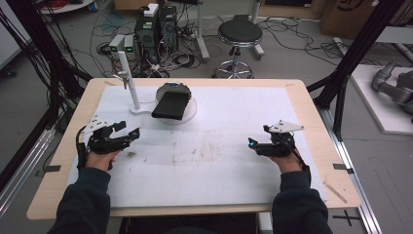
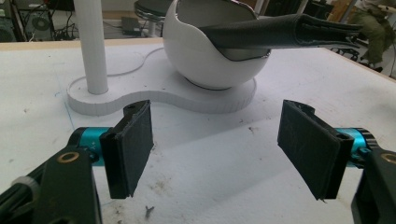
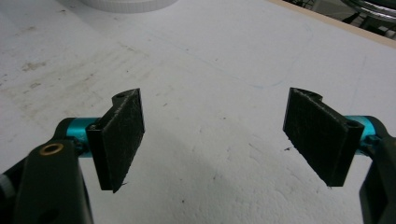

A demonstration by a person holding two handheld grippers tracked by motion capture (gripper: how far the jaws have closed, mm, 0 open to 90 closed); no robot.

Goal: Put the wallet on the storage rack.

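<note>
A person in dark sleeves holds a black two-jaw gripper in each hand over a wooden table [image 1: 311, 112] covered by a scuffed white sheet [image 1: 234, 112]. The left gripper [image 1: 130, 133], at the near left of the sheet, has its jaws spread wide with nothing between them, pointing toward a white bowl-shaped holder [image 2: 205, 60] at the far centre-left. A flat black pouch, perhaps leather though the material is hard to tell, [image 2: 280, 32] lies in the holder and juts out over its rim. Just beside the holder a white upright post [image 2: 91, 46] rises from the same flat white base [image 2: 154, 95]. The right gripper [image 1: 253, 145], well apart at the near right, is likewise spread wide and empty above the bare sheet. Beyond the table stand a black round stool [image 1: 239, 34] and computer towers [image 1: 156, 27] amid tangled cables.
</note>
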